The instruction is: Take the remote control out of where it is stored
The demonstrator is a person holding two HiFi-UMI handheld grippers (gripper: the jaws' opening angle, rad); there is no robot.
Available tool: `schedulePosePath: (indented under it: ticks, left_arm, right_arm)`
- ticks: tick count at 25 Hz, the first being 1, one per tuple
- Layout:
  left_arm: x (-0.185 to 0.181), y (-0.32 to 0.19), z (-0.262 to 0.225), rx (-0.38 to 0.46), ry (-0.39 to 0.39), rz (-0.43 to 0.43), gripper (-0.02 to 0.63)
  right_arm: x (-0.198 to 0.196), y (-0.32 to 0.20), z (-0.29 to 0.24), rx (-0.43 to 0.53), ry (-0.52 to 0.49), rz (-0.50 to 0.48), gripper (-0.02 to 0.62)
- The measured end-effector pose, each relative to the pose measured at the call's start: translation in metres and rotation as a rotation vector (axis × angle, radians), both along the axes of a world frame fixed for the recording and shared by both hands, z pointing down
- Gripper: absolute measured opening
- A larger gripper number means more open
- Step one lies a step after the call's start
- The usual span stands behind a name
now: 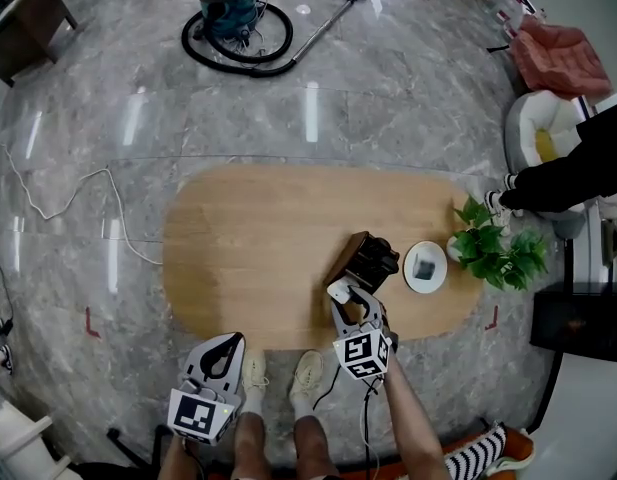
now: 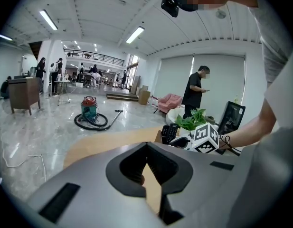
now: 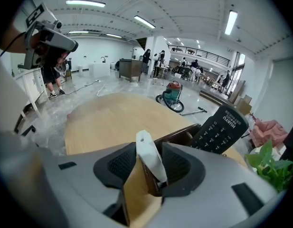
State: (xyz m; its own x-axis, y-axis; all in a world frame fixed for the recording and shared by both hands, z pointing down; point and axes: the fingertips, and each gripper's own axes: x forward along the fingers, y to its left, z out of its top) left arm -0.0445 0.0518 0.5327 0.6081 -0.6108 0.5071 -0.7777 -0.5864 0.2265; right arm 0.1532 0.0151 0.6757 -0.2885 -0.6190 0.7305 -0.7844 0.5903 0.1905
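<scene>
Right gripper [image 1: 346, 294] tilted down at the wooden holder [image 1: 360, 256]
Right forearm stretched forward; jaws wide apart, a slim white piece [image 3: 148, 158] between them at the holder's near side, unpinched. The black remote [image 3: 221, 129] stands in the holder.

Right gripper view: black remote control with white print [image 3: 221, 129], lower end sunk out of sight in dark brown wooden holder [image 3: 180, 136]; holder's base masked by right tongs [image 3: 148, 167]. Head view: small dark item [image 1: 424, 267] on white round dish [image 1: 409, 255], too small to identify. Oval wooden desk [image 1: 258, 238], near edge partly covered by right tongs.
</scene>
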Motion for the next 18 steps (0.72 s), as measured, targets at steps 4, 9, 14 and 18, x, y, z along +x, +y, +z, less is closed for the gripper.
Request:
schedulePosePath:
  ticks: [4,9,14,18]
  left_arm:
    - [-0.003,0.000,0.002,-0.008,-0.003,-0.006,0.006]
    - [-0.008,-0.003,-0.002,0.002,-0.001,-0.016,0.006]
    - [-0.013,-0.003,-0.006,0.013,-0.010,-0.026,0.006]
    - [-0.016,-0.003,-0.012,0.000,-0.014,-0.039,0.005]
  right_arm:
    - [0.000,-0.002,0.005,-0.003,0.007,0.005,0.153]
    - [0.002,-0.003,0.003,0.002,0.034,0.002,0.144]
    - [0.008,-0.003,-0.005,0.017,0.043,0.017,0.123]
    - [0.010,-0.005,-0.018,0.041,0.044,0.029,0.115]
